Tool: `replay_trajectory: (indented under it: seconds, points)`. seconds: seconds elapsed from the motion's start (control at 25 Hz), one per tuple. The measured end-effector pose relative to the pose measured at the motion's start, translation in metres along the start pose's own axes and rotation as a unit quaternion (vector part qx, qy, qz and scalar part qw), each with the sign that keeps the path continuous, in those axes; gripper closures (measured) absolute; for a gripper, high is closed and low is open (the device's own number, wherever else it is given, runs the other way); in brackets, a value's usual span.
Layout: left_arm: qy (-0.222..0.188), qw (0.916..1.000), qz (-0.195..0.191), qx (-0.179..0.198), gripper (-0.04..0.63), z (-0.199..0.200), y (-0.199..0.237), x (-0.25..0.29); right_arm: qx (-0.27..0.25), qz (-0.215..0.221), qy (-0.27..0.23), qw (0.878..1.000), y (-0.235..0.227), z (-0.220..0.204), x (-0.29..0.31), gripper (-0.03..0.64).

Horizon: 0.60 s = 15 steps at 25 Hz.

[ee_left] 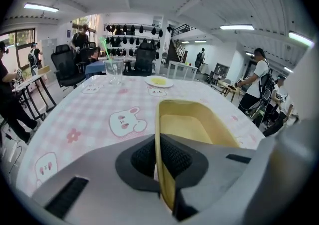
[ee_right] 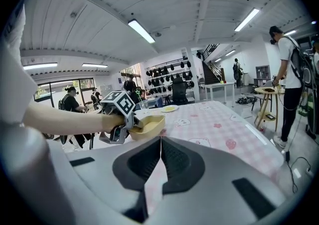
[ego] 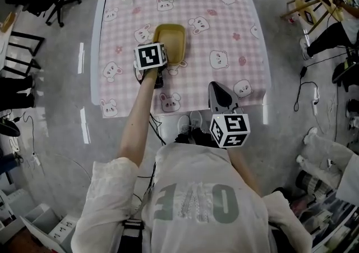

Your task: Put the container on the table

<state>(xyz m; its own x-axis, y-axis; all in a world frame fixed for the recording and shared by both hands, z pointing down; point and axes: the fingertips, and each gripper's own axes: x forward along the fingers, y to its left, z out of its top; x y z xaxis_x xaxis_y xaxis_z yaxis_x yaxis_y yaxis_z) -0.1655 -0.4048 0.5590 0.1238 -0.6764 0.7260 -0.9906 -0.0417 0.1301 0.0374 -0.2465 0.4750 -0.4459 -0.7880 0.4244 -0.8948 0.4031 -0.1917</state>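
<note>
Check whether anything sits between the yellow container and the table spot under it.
Nothing visible does. The left gripper is shut on the near rim of the container, and the table around it shows only printed cloth. The plate and the clear cup stand at the far edge, well apart.

The person's pale shirt (ego: 193, 176) bears large grey figures, at six o'clock in the head view. A 3 stands left and a 0 right; the mark between them cannot be made out.
</note>
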Motion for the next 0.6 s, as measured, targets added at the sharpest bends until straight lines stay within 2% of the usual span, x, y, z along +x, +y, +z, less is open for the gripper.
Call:
replay_trajectory:
  seconds: [0.28,0.6]
  points:
    - [0.011,0.9997,0.016,0.013,0.568,-0.012,0.003,0.013,0.008,-0.014,0.003,1.000,-0.010,-0.008,-0.004,0.588]
    - [0.019,0.9996,0.022,0.006,0.566,-0.022,-0.001,0.019,0.019,-0.028,0.000,0.999,-0.024,-0.010,-0.012,0.588]
